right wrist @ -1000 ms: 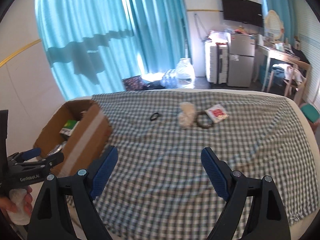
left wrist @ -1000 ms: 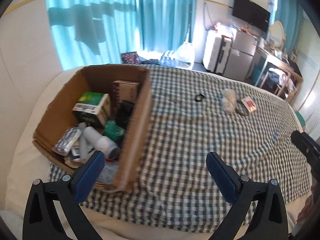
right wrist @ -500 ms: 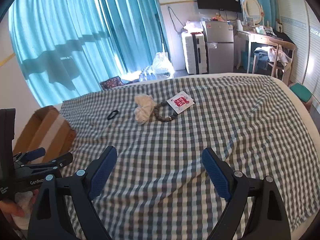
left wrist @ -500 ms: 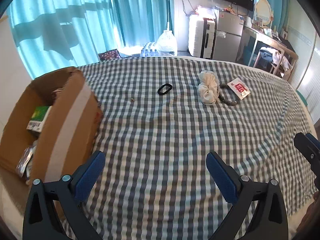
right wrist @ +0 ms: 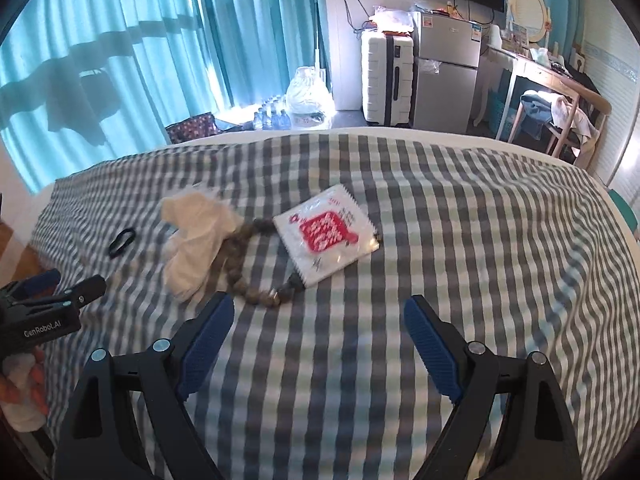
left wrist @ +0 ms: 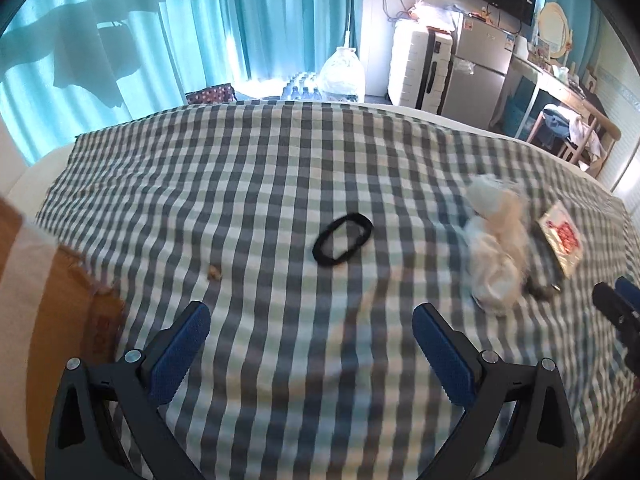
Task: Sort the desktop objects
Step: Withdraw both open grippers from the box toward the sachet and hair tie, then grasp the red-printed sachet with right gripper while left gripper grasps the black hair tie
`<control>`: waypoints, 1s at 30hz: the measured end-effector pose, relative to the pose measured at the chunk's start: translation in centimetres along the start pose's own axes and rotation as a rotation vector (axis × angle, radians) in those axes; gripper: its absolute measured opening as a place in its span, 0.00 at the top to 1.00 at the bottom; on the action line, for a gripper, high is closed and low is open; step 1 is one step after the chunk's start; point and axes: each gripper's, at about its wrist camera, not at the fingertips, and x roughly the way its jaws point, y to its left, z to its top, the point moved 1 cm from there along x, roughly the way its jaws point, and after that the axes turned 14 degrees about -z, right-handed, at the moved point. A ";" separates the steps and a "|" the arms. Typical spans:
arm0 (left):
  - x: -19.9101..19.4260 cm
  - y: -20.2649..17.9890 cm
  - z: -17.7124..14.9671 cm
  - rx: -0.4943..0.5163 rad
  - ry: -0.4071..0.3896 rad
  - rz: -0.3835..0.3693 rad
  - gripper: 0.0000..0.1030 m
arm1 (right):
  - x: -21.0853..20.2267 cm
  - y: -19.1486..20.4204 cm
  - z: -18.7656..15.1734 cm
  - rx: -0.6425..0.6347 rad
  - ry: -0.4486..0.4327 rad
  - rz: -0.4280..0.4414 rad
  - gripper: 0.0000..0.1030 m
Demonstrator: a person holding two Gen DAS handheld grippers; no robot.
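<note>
Both tongs have swung away from the cardboard box [left wrist: 44,304]: left tongs [left wrist: 310,354] gape empty near the hair tie [left wrist: 343,239], right tongs [right wrist: 318,346] gape empty by the packet [right wrist: 326,234], beads [right wrist: 240,276] and cloth [right wrist: 196,236] on the bed.

Four loose things ahead of the tongs, a box off to the left

A black hair tie [left wrist: 343,239] lies flat, straight ahead of the left tongs [left wrist: 310,334]. A crumpled white cloth [right wrist: 196,236] sits ahead-left of the right tongs [right wrist: 316,330], touching a brown bead bracelet [right wrist: 244,268] that curls under a flat white sachet with red print [right wrist: 326,234] straight ahead. The cardboard box [left wrist: 44,304] stands at the left tongs' left edge.
</note>
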 end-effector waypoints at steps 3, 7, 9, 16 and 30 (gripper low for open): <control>2.2 0.3 0.8 0.011 0.010 0.001 0.00 | 1.9 0.2 1.5 0.010 0.004 -0.013 0.15; 4.0 0.1 1.5 0.066 0.003 0.002 0.00 | 3.9 1.3 3.1 -0.050 -0.010 -0.057 0.15; 4.5 -0.1 1.8 0.091 -0.003 0.008 0.00 | 5.0 1.8 3.6 -0.077 -0.011 -0.093 0.15; 4.7 -0.5 2.6 0.147 -0.010 -0.088 0.50 | 7.0 1.8 3.2 -0.081 0.052 -0.116 0.39; 0.6 0.4 -0.4 0.111 0.041 -0.176 0.95 | 1.3 -1.9 -0.4 0.060 0.065 -0.007 0.50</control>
